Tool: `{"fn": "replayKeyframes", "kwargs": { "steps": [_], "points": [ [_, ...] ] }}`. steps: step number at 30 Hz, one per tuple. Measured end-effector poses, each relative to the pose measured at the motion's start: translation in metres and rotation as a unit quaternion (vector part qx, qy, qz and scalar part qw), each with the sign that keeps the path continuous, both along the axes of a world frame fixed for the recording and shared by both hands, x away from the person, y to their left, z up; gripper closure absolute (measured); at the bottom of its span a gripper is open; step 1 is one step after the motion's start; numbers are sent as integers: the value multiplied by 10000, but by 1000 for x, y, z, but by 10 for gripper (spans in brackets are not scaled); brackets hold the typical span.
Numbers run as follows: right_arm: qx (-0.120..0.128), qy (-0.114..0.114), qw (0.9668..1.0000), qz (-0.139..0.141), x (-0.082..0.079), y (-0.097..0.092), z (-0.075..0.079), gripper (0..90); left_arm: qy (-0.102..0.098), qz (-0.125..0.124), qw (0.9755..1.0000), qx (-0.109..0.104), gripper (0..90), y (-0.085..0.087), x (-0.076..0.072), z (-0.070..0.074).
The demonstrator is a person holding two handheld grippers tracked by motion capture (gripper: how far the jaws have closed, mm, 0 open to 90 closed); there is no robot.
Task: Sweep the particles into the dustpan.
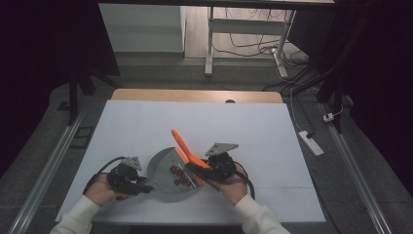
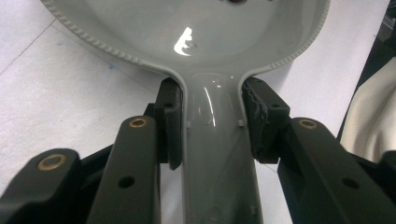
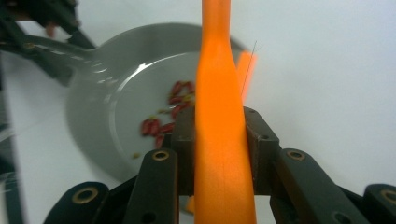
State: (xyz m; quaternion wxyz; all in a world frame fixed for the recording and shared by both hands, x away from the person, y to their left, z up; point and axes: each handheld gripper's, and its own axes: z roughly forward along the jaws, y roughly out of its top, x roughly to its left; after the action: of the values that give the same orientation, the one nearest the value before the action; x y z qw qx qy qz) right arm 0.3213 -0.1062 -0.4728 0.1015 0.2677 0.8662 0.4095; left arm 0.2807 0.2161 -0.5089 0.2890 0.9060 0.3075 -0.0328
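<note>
Pinching the grey pan's handle [image 2: 217, 154] from both sides, the left tongs [image 1: 144, 187] hold the grey pan [image 1: 163, 170] at the near middle of the white tabletop [image 1: 146, 126], the pan lying just right of them. The right tongs [image 1: 195, 167] are clamped on an orange spatula [image 3: 219, 121], whose long handle slants up and far-left above the pan's right rim while the tongs sit at that rim. Inside the pan lie small red pieces [image 3: 166, 116], gathered toward its right side close to the spatula.
</note>
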Motion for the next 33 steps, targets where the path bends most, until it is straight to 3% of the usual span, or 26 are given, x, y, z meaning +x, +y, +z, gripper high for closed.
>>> {"fn": "replayKeyframes", "kwargs": {
  "steps": [3,11,21,33],
  "points": [
    [108,-36,9997,-193,6,-12,3,700,-12,2,10000,5,621,0,0,0],
    [47,-54,9985,-549,18,-31,4,699,-82,28,10000,-11,622,0,0,-1],
    [-66,-91,9982,-586,22,-36,2,700,-176,66,9998,-12,622,-1,-1,-7],
    [38,-115,9976,-674,25,-49,7,700,-557,184,9982,-95,622,-3,-5,-9]
  ]
}}
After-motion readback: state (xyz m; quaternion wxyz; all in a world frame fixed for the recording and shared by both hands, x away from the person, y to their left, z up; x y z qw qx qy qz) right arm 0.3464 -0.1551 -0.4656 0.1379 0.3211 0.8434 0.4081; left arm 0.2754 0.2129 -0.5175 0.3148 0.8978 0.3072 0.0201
